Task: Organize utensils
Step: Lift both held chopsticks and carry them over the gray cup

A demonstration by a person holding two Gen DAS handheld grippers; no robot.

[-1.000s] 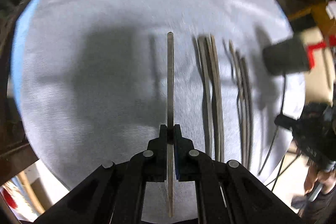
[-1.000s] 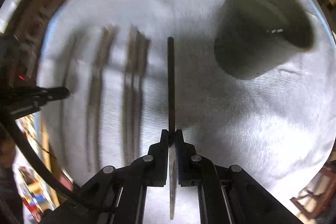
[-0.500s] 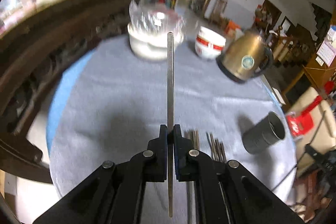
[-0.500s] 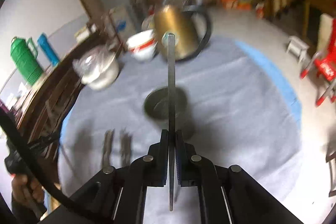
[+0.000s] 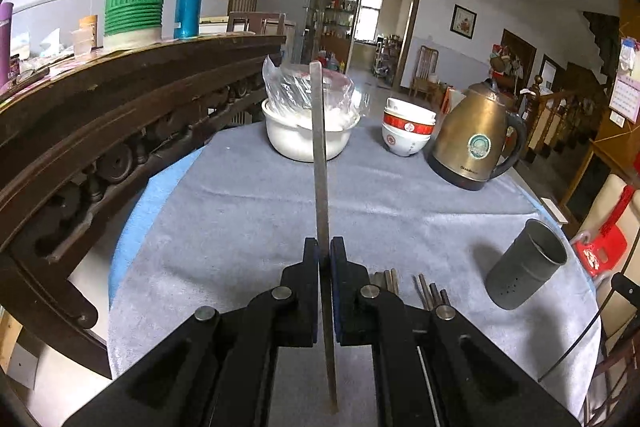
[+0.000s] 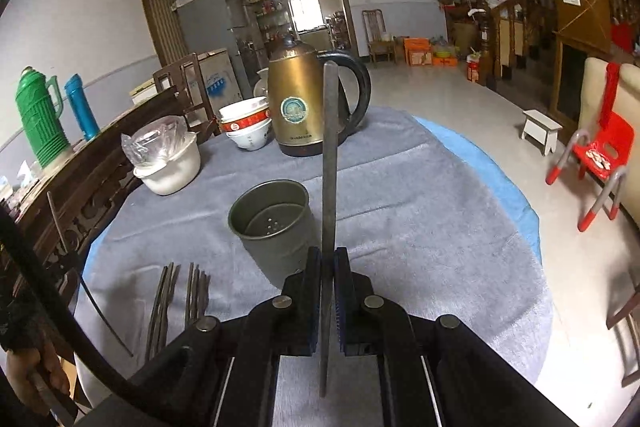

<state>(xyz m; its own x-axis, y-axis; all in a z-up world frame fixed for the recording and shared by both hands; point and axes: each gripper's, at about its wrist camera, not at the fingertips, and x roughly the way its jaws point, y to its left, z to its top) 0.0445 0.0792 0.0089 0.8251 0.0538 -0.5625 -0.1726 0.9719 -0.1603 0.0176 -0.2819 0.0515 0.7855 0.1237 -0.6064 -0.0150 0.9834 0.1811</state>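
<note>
Round grey-clothed table [image 6: 420, 211]: dark metal holder cup [image 6: 276, 223] just ahead-left of right gripper [image 6: 329, 263], clamping upright flat utensil handle [image 6: 330, 155]; left gripper [image 5: 323, 253] likewise, cup well right.

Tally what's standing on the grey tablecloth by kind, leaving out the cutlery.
Kettle: 1
Grey cup: 1
White pot: 1
Stack of bowls: 1
Total: 4
</note>
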